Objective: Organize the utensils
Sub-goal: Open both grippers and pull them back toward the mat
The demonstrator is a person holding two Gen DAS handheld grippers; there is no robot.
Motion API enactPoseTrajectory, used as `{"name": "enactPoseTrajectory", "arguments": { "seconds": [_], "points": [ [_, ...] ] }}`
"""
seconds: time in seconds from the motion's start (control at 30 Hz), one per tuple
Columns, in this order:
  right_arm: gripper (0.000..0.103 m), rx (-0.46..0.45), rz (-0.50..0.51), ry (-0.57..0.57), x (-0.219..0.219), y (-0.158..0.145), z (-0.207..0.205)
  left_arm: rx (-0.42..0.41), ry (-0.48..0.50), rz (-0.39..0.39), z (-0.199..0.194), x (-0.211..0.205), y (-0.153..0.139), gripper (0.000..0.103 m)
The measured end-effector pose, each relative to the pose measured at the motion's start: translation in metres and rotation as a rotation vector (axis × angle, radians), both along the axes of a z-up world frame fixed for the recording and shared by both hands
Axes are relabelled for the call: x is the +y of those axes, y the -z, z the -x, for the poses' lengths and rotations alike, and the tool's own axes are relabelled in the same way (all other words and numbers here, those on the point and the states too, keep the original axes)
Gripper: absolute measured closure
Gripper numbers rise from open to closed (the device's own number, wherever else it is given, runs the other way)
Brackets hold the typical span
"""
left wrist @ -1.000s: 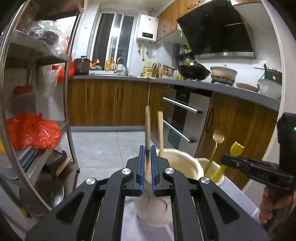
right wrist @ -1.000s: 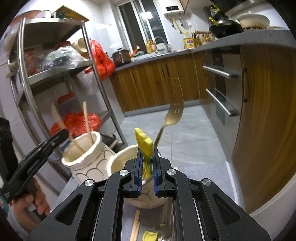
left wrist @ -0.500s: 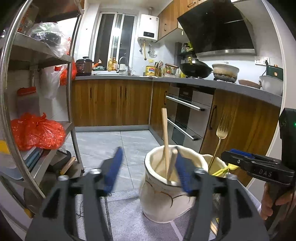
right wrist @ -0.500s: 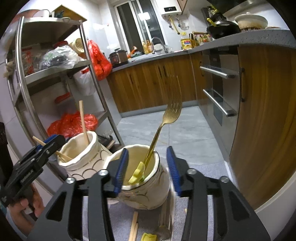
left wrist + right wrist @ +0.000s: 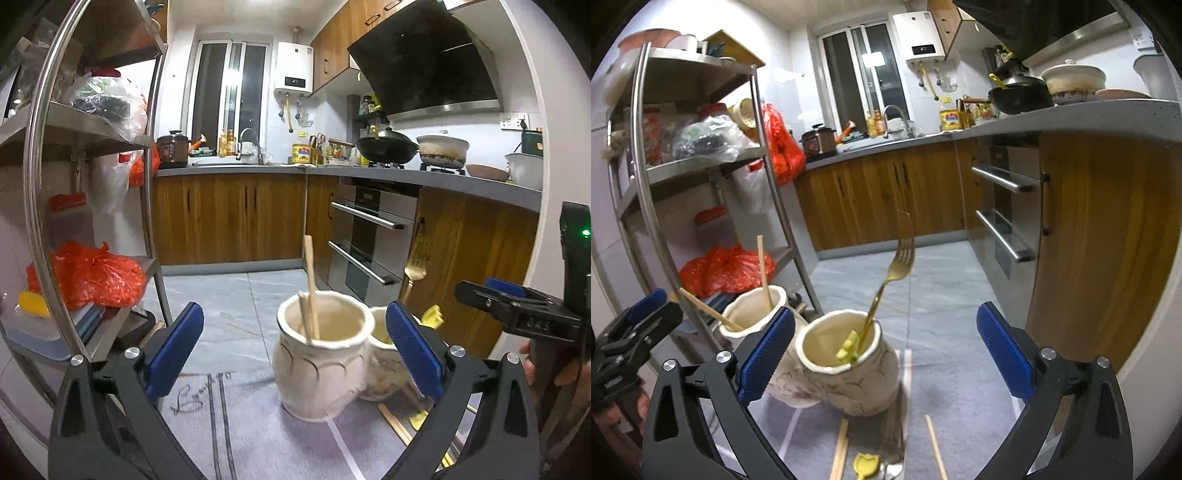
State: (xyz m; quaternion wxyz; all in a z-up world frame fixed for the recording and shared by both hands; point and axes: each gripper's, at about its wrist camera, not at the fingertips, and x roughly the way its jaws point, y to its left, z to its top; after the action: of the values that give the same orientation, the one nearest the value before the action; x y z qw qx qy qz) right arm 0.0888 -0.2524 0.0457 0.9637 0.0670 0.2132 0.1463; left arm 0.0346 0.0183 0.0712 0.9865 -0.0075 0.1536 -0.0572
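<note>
My left gripper (image 5: pixel 295 347) is opening, its blue pads wide apart and touching nothing. Just beyond it stands a cream jar (image 5: pixel 321 373) holding wooden chopsticks (image 5: pixel 309 291). A second cream jar (image 5: pixel 849 384) sits beside it with a gold fork (image 5: pixel 897 266) and a yellow-handled utensil (image 5: pixel 849 347) leaning inside. My right gripper (image 5: pixel 886 354) is also opening, with nothing pressed between its pads, and this jar lies just ahead of them. Loose chopsticks (image 5: pixel 840 450) and another yellow utensil (image 5: pixel 866 465) lie on the grey mat (image 5: pixel 960 387) in front.
A steel shelf rack (image 5: pixel 40 206) with red bags (image 5: pixel 92 273) stands close on the left. Wooden cabinets (image 5: pixel 1100 240) and an oven front (image 5: pixel 369 236) lie to the right. A hand (image 5: pixel 554 373) holds the right gripper's handle at the edge of the left wrist view.
Both grippers went from shut to wide open. The left let go of a chopstick, the right of the yellow utensil; both now rest in their jars. Both grippers drew back a little.
</note>
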Motion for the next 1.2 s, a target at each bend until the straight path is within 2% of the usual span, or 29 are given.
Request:
{"name": "enactPoseTrajectory", "arguments": {
  "seconds": [0.27,0.47,0.67,0.73,0.83,0.93,1.07,1.2],
  "points": [
    [0.005,0.002,0.021,0.036,-0.014,0.003,0.020,0.049,0.026,-0.012,0.031,-0.011,0.019,0.006],
    [0.005,0.014,0.053,0.060,-0.023,0.009,0.028,0.100,0.051,-0.010,0.036,-0.023,0.040,0.006],
    [0.005,0.068,0.160,0.066,-0.026,0.028,0.037,0.142,0.068,-0.039,0.037,-0.033,0.061,0.006],
    [0.005,0.092,0.166,0.068,-0.027,0.035,0.037,0.146,0.076,-0.049,0.039,-0.035,0.065,0.006],
    [0.005,0.149,0.172,0.055,-0.022,0.048,0.038,0.157,0.071,-0.073,0.038,-0.036,0.070,0.006],
    [0.005,0.200,0.188,0.013,-0.011,0.059,0.037,0.177,0.083,-0.059,0.037,-0.033,0.072,0.006],
    [0.005,0.221,0.261,-0.048,0.010,0.066,0.044,0.182,0.081,-0.064,0.036,-0.032,0.074,0.006],
    [0.008,0.261,0.282,-0.090,0.024,0.075,0.053,0.194,0.079,-0.076,0.034,-0.034,0.076,0.006]
  ]
}}
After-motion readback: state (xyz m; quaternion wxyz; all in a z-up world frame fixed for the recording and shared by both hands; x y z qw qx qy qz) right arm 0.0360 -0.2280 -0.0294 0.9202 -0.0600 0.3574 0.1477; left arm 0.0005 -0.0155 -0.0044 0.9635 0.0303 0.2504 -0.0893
